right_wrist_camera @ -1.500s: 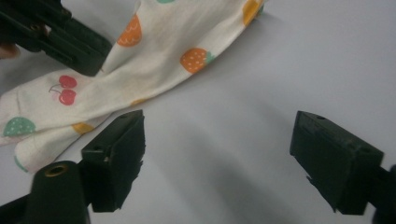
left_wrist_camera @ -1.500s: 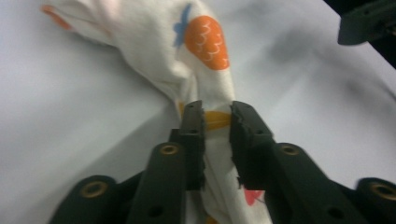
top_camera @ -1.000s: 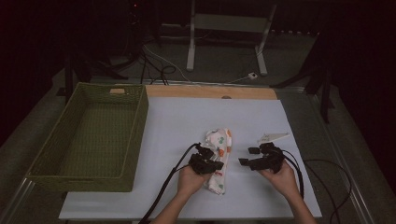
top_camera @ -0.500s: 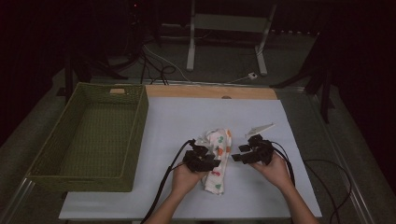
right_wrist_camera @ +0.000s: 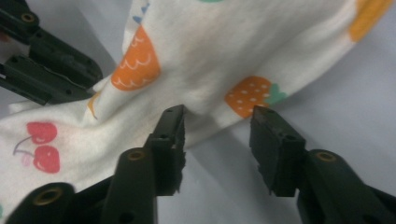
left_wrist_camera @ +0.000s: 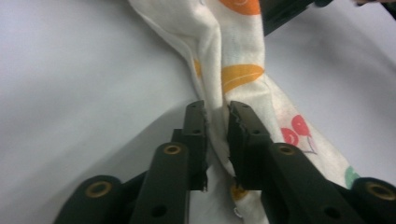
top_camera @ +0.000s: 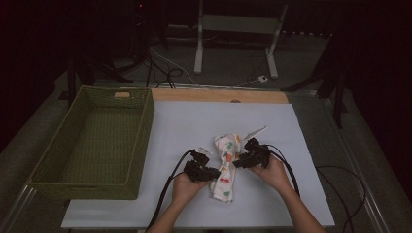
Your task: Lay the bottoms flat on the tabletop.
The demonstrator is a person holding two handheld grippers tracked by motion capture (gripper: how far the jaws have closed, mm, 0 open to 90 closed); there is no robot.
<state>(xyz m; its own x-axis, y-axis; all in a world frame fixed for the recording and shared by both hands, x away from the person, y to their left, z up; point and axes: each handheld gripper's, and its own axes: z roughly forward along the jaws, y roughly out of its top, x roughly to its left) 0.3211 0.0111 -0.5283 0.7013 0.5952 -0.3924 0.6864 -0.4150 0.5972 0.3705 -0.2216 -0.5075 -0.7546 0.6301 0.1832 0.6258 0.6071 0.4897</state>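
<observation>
Dim surroundings frame a white-topped worktop [top_camera: 194, 121] with a strip of bare wood along its far edge. Near its front middle lies a crumpled white cloth printed with fruit in orange, red and green [top_camera: 226, 165], stretched roughly front to back between the two hands.

The left claw [left_wrist_camera: 216, 114] has just been closing and is clenched on a raised fold of that cloth, the fabric pinched tight between its black jaws in the left gripper view. In the high view this claw [top_camera: 214, 170] sits at the cloth's left edge.

The right claw [right_wrist_camera: 217, 123] has also just been closing, yet its jaws stand apart; the cloth's edge [right_wrist_camera: 224, 60] lies at the left jaw and reaches into the gap, with no pad pressing on it. In the high view it [top_camera: 238, 162] meets the cloth from the right.

Further left, well apart from the cloth, stands an empty-looking rectangular green woven basket [top_camera: 141, 141]. Black cables [top_camera: 165, 194] trail back towards the person.
</observation>
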